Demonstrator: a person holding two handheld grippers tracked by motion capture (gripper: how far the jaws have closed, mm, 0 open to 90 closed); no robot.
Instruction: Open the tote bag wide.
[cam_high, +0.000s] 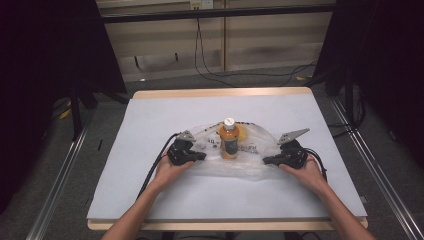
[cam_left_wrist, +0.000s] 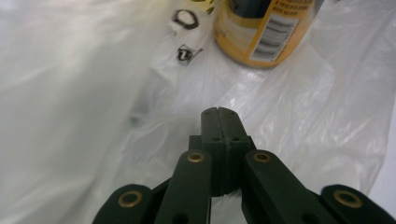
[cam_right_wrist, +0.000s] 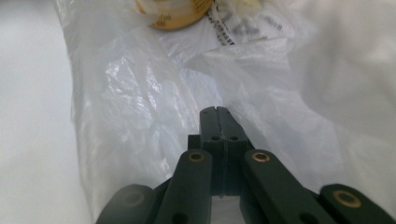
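While both my grippers rest on the bag (cam_high: 250, 162), I judge the step in hand to be taking hold of its plastic on either side of the bottle (cam_high: 229, 141). My left gripper (cam_high: 202, 156) has its fingers (cam_left_wrist: 211, 122) pressed together, and so does my right gripper (cam_high: 266, 160); whether a fold of film is pinched between either pair I cannot tell. The bottle stands upright mid-surface (cam_high: 150, 115), white cap on, orange liquid inside, on the clear, crumpled, printed bag; I cannot tell whether it is inside the bag or merely on top. The next move likely calls for lifting both sides evenly, slowly, so the bottle stays upright and the thin film does not slip free.
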